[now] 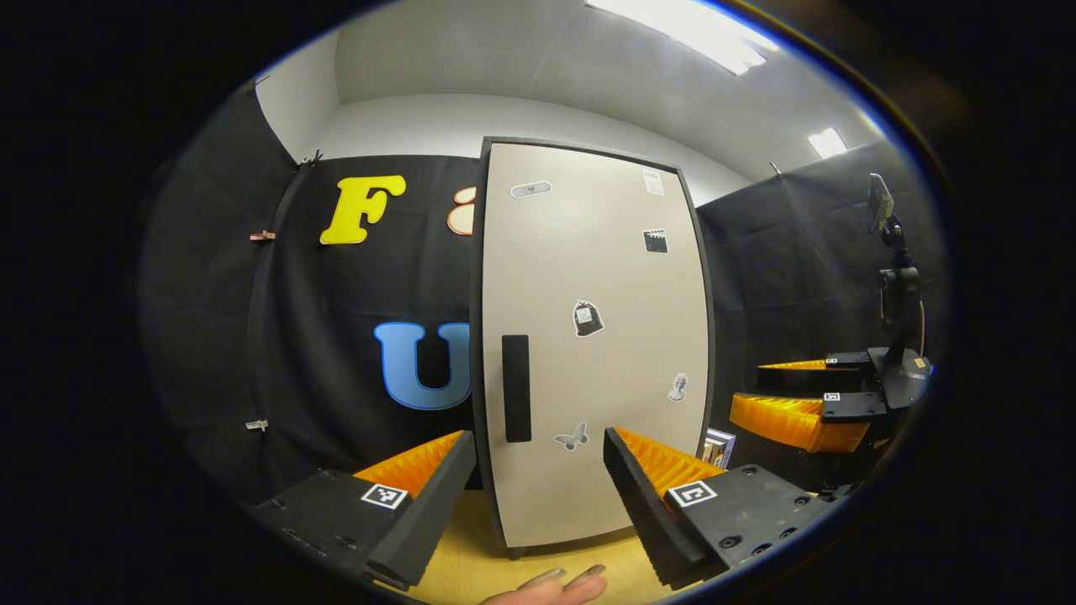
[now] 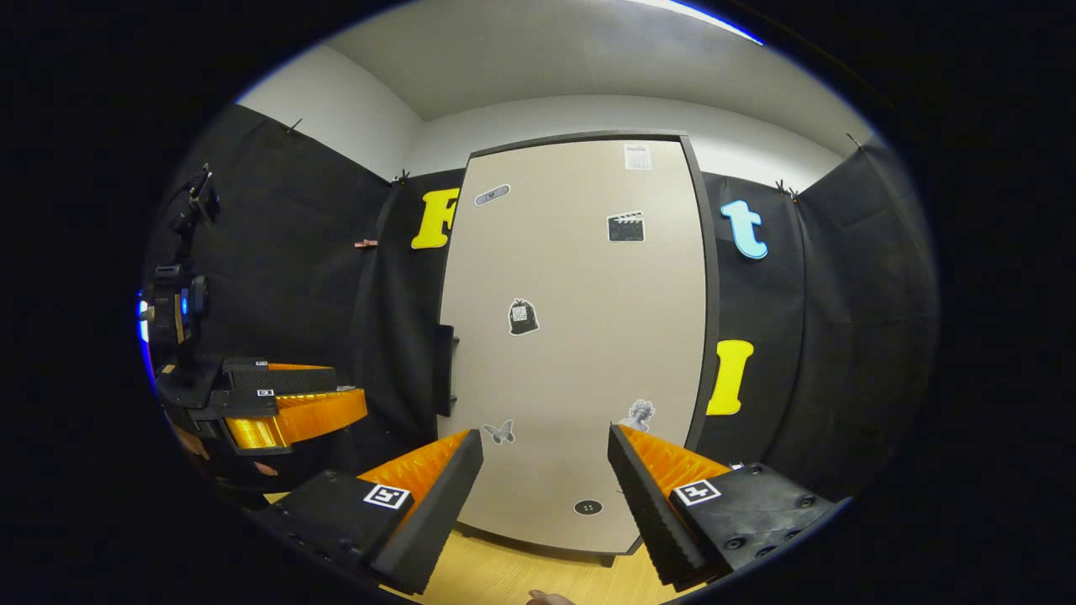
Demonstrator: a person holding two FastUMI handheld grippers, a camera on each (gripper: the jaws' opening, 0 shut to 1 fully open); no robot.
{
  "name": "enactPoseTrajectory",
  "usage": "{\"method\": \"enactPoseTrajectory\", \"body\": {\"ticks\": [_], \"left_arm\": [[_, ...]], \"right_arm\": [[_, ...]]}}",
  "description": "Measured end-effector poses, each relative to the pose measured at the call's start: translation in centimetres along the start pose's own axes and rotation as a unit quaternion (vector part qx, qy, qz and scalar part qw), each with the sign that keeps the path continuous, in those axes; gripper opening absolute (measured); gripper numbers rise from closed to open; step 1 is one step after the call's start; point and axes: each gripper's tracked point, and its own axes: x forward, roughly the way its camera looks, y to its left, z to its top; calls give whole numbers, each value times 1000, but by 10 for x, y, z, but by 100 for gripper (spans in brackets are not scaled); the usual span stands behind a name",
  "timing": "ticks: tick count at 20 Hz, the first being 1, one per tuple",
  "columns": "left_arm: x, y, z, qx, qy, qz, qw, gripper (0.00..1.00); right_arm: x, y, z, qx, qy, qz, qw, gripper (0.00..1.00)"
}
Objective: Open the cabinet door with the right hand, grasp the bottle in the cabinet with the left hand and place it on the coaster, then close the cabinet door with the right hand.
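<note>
Ahead, closed cabinet door on wooden tabletop.

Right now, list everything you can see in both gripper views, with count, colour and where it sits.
cabinet door: one, beige with dark edging, shut, straight ahead
door handle: one, black, upright on the door's left side
stickers: several, dark or grey, scattered over the door
table: one, light wood, under the cabinet
small box: one, pale, right of the cabinet's base
camera stand: one, black, beside the far tongs
left tongs: one, open, empty, facing the door
right tongs: one, open, empty, facing the door
fingertips: bottom edge, left gripper view
</note>
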Motion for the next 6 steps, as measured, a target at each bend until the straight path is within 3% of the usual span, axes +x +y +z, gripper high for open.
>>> {"method": "enactPoseTrajectory", "body": {"ticks": [6], "left_arm": [[-1, 0, 3, 0, -6, -2, 1000, 97]], "right_arm": [[0, 2, 3, -4, -2, 0, 1000, 97]]}}
